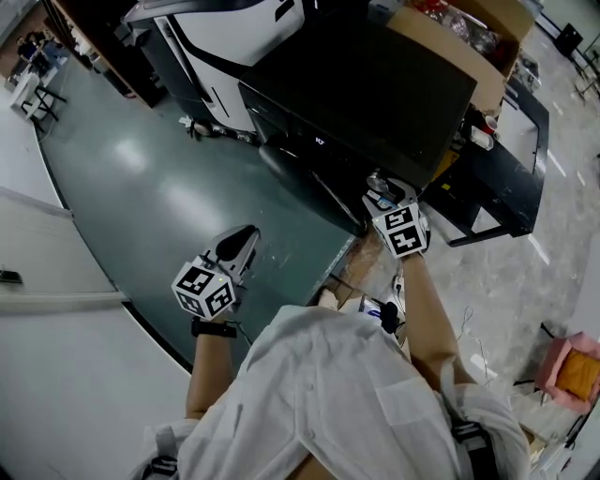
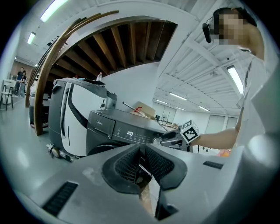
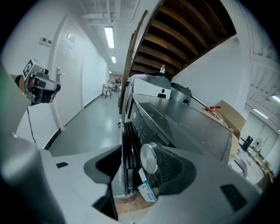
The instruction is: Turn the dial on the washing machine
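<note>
Jaws of our right gripper point(image 3: 136, 162) stand spread around the dial point(image 3: 148, 158). The silver knob lies against the pad of one jaw, and the other jaw stays clear of it on the far side. The dial sits at the end of the control panel on the front of the washer point(image 3: 183, 122), above the round door. Whether the pad presses on it or only touches it we cannot tell.

From the head view we see that gripper point(image 1: 380, 190) reaching in at the front corner of the dark washer point(image 1: 375, 84), our right arm stretched out behind it.

Our left gripper point(image 2: 142, 161) has its jaws pressed together with nothing between them. It hangs over the green floor point(image 1: 141, 178), well apart from the machine. Its camera looks across at the washer point(image 2: 116, 131), and there we pick out the right gripper point(image 2: 173, 139) at the dial point(image 2: 157, 140), beside the lit display.

A white machine point(image 1: 234, 28) stands just beside the washer, and a cardboard box point(image 1: 478, 42) sits at its other side.
</note>
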A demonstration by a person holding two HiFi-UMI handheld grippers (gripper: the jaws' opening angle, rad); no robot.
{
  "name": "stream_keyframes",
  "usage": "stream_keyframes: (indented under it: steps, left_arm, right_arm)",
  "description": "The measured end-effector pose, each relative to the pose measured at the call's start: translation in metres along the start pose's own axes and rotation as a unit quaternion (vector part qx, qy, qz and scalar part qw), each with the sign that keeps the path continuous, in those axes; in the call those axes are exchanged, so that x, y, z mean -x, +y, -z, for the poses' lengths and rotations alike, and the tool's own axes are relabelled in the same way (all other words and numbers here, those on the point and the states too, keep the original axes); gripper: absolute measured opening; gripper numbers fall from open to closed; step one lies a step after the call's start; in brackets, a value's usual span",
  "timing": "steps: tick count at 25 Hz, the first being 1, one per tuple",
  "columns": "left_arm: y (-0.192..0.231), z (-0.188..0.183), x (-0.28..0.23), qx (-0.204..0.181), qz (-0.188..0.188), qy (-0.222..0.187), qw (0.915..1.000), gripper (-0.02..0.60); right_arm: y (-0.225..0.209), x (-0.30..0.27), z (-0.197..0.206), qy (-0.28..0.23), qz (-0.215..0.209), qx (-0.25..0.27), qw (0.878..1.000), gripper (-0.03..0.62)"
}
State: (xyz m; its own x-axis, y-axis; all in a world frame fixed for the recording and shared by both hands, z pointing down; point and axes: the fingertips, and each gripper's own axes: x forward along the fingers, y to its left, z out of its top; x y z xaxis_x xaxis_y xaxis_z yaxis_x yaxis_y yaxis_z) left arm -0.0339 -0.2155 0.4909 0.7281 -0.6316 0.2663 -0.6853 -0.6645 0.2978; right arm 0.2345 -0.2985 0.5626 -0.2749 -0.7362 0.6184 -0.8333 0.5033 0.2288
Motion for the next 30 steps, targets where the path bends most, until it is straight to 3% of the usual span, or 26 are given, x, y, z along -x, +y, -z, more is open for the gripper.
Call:
stream_keyframes:
  steps: [7,21,30]
  left_arm:
    - [0.001,0.0,-0.008,0.001,0.004,0.005,1.0,0.037]
    - [-0.002,0.003,-0.012,0.0,0.012,0.009,0.9999,0.037]
    - [0.002,0.003,-0.008,0.003,0.004,0.006,1.0,0.037]
  right_arm:
    - [0.002,-0.005,0.01,-0.002,0.02,0.013,1.0,0.266]
    - [0.005,-0.002,0.017,-0.019,0.004,-0.086,0.996,0.316]
    - [0.007,-0.003,0.015,-0.018,-0.004,-0.119,0.993,0.339]
